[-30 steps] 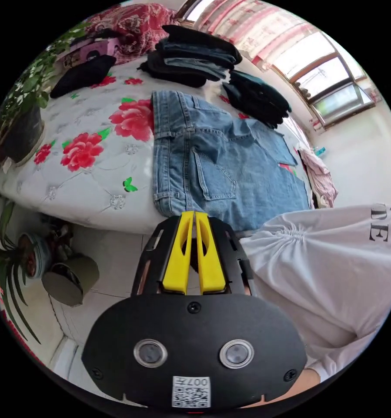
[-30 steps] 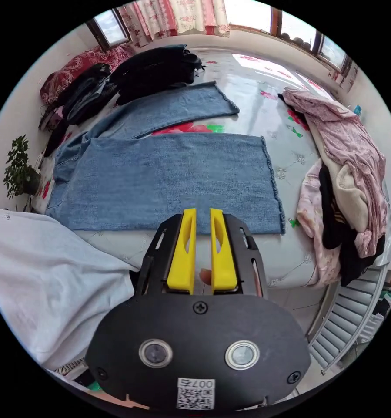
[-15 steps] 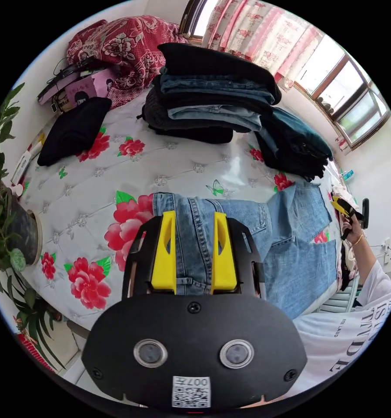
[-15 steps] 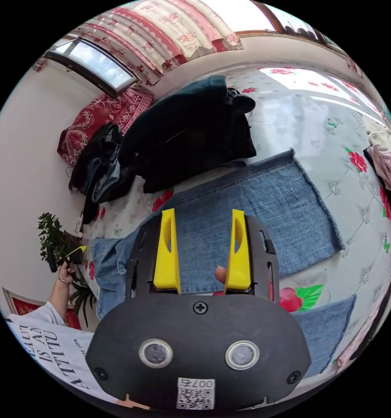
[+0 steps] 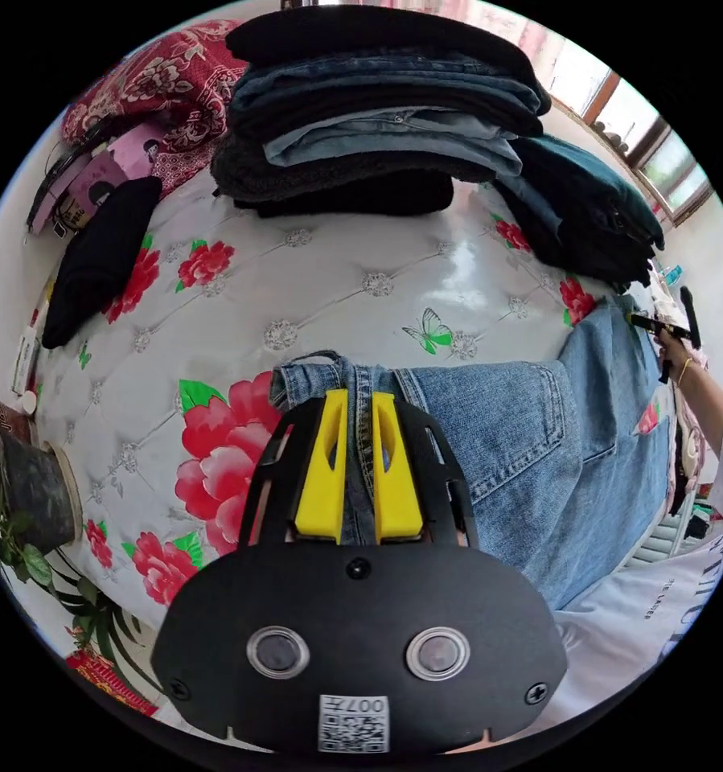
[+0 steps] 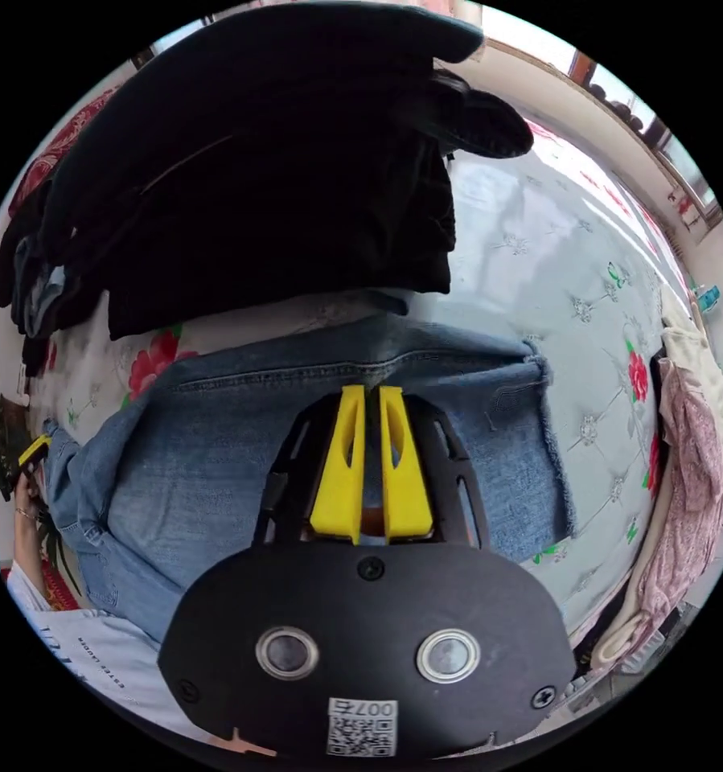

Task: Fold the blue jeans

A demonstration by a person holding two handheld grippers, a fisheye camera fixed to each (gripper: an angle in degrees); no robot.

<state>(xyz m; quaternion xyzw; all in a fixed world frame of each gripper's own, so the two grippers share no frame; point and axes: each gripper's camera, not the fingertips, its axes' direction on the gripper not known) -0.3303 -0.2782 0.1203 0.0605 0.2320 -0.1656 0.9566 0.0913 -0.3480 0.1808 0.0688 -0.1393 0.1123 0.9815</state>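
Left claw (image 5: 359,400) pinches the waistband of the blue jeans (image 5: 490,426), its yellow jaws nearly together with a bunched fold of denim between them. Right claw (image 6: 371,394) has its jaws drawn narrow over the far leg near its frayed hem (image 6: 556,450); whether they truly grip the cloth I cannot tell. Just beyond each claw the jeans lie spread flat on the flowered mattress (image 5: 240,322), legs still apart. Farther out sit a stack of folded clothes (image 5: 377,129) and a dark pile (image 6: 256,177). By my judgement, folding has barely started: no fold is laid yet, and the lengthwise fold and later folds remain.
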